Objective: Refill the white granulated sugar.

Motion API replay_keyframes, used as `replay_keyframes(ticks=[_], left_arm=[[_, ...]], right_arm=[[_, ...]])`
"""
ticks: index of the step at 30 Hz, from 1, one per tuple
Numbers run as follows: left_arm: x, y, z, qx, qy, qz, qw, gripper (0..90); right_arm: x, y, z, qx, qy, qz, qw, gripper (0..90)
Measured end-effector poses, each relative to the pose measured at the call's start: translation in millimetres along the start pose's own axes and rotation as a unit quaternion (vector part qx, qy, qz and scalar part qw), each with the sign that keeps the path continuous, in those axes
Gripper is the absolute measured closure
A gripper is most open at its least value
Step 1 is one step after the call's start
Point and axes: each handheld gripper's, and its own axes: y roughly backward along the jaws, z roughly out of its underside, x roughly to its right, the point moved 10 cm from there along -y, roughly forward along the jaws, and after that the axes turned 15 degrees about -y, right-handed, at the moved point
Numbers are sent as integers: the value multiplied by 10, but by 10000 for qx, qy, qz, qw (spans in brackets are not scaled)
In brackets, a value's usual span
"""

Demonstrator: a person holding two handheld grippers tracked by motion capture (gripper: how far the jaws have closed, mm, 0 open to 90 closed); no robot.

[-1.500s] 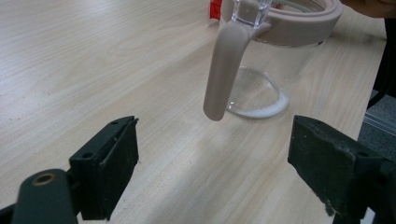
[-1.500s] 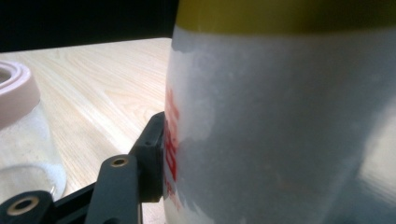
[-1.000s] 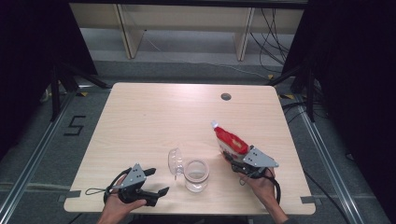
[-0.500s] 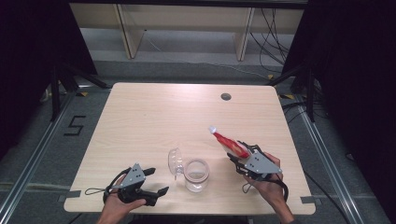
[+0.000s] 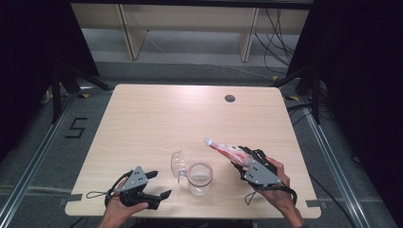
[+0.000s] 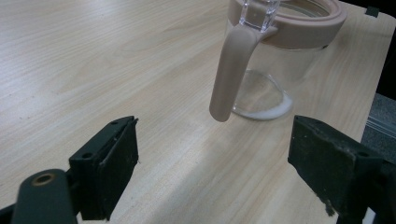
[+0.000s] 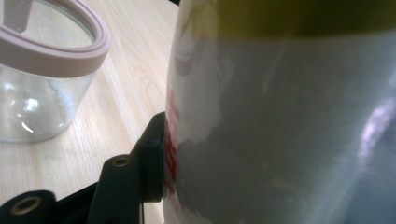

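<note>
A clear glass jar (image 5: 200, 179) with a pink rim stands near the table's front edge, its hinged lid (image 5: 177, 164) flipped open to the left. My right gripper (image 5: 242, 157) is shut on a red-and-white bottle (image 5: 227, 149), held tilted with its white cap (image 5: 207, 141) pointing at the jar from the right. Seen close in the right gripper view, the bottle (image 7: 280, 116) presses against one black finger (image 7: 152, 158), with the jar (image 7: 42, 88) at the left. My left gripper (image 5: 160, 184) rests open left of the jar. The left gripper view has the jar (image 6: 275, 70) and its pink clasp (image 6: 231, 70) beyond the spread jaws.
The light wooden table (image 5: 157, 118) has a round cable hole (image 5: 230, 98) at its back right. Black frame legs and cables stand on the floor behind and beside the table. A wooden shelf frame (image 5: 190, 28) runs along the back.
My right gripper has carried the bottle leftward and nearer the front edge, bringing its cap closer to the jar. The left gripper and the jar have stayed put.
</note>
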Motion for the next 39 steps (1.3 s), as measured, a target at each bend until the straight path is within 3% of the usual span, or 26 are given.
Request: replay_keyframes(ticks=[1, 5, 11, 13, 15, 16, 18, 20, 21, 22, 26, 27, 28, 29, 34, 35, 36, 37, 38, 39], left_arm=[[-2, 0, 0, -3, -15, 0, 10000, 156], [0, -10, 7, -21, 1, 3, 10000, 155], [17, -22, 14, -59, -38, 25, 10000, 154], [15, -26, 16, -50, -29, 38, 10000, 154], [18, -28, 13, -26, 12, 32, 10000, 153], [18, -28, 13, -25, 15, 28, 10000, 153], [22, -34, 4, -1, 10, 25, 10000, 154], [27, -35, 19, -65, -3, 46, 10000, 153], [22, -34, 24, -84, -45, 40, 9999, 154], [26, -36, 26, -90, -35, 42, 9999, 154], [23, -34, 25, -84, -37, 43, 9999, 154], [26, -34, 22, -71, -30, 51, 10000, 154], [23, -31, 24, -88, -34, 29, 10000, 154], [22, -32, 23, -82, -32, 30, 10000, 154], [24, -32, 22, -80, -24, 33, 10000, 154], [23, -32, 22, -81, -28, 32, 10000, 154], [21, -31, 23, -83, -30, 32, 10000, 154], [21, -30, 23, -82, -24, 31, 10000, 154], [20, -29, 22, -75, -30, 38, 10000, 154], [19, -33, 15, -45, -25, 37, 10000, 154]], right_arm=[[-9, 22, -6, -29, 39, 15, 10000, 480], [-36, 87, -52, -150, 646, 155, 9977, 481], [-119, 61, -51, -302, 1169, 109, 9926, 482], [-133, 67, -27, -396, 1218, 165, 9916, 482], [-121, 44, -28, -434, 1554, 210, 9867, 483], [-133, 55, -13, -514, 1522, 221, 9868, 483], [-135, 32, -40, -403, 1749, 192, 9836, 483], [-146, 46, -44, -478, 1868, 239, 9809, 483], [-140, 43, -73, -454, 2102, 215, 9764, 484], [-156, 48, -54, -465, 1922, 240, 9800, 484], [-174, 48, -54, -508, 2057, 228, 9770, 485], [-161, 46, -75, -512, 2282, 230, 9720, 485], [-153, 51, -82, -535, 2375, 276, 9695, 485], [-178, 52, -41, -585, 2144, 279, 9746, 485], [-192, 74, -50, -609, 2249, 215, 9722, 486], [-186, 87, -56, -635, 2318, 247, 9704, 486], [-169, 74, -87, -587, 2568, 253, 9643, 486], [-190, 71, -61, -580, 2408, 239, 9685, 487], [-181, 84, -79, -615, 2557, 270, 9644, 487], [-174, 87, -65, -656, 2564, 304, 9639, 487]])
